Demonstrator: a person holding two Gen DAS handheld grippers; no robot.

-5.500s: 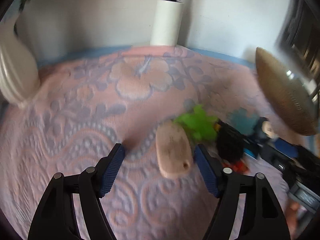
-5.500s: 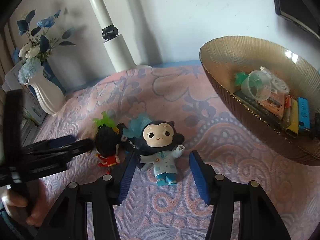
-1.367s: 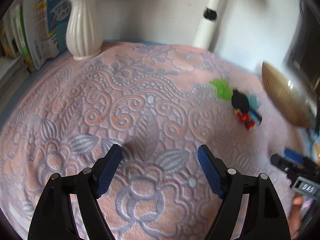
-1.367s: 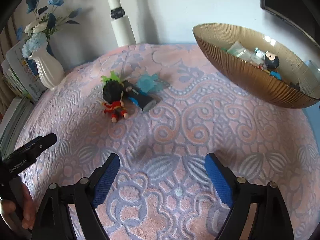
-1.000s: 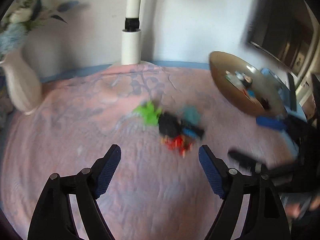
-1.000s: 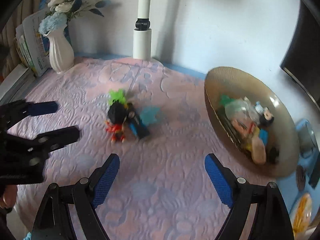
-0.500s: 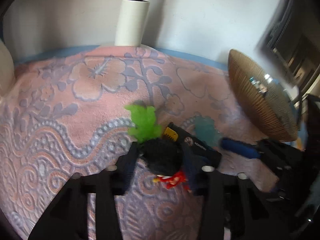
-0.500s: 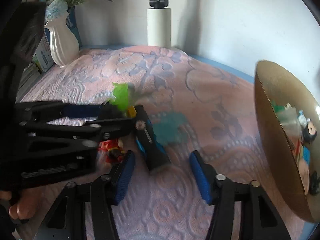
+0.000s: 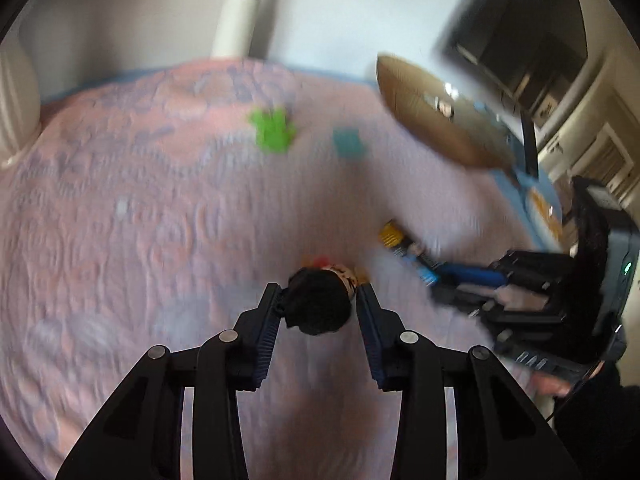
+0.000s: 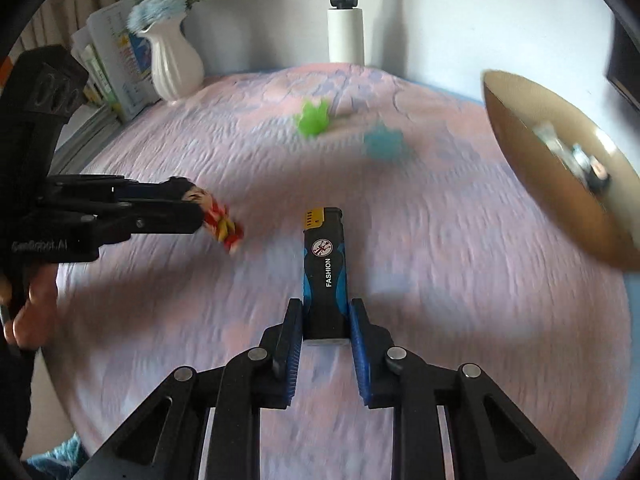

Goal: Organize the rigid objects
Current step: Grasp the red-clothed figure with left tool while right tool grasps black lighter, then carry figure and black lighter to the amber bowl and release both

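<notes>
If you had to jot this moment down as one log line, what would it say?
left gripper: shut on black-haired figurine | right gripper: shut on lighter | bowl: holds items | green toy: on cloth

This is a room in a home. The surface (image 10: 440,240) wears a pink, embossed floral cloth of the household kind. A white ribbed vase (image 10: 174,66) of blue and white flowers stands at the far corner beside a stack of books and magazines (image 10: 114,68). A gold ribbed bowl (image 10: 552,184) holds small odds and ends. Plain white walls, a white pole (image 10: 346,28) and cream panelled cabinets (image 9: 596,136) stand behind.
</notes>
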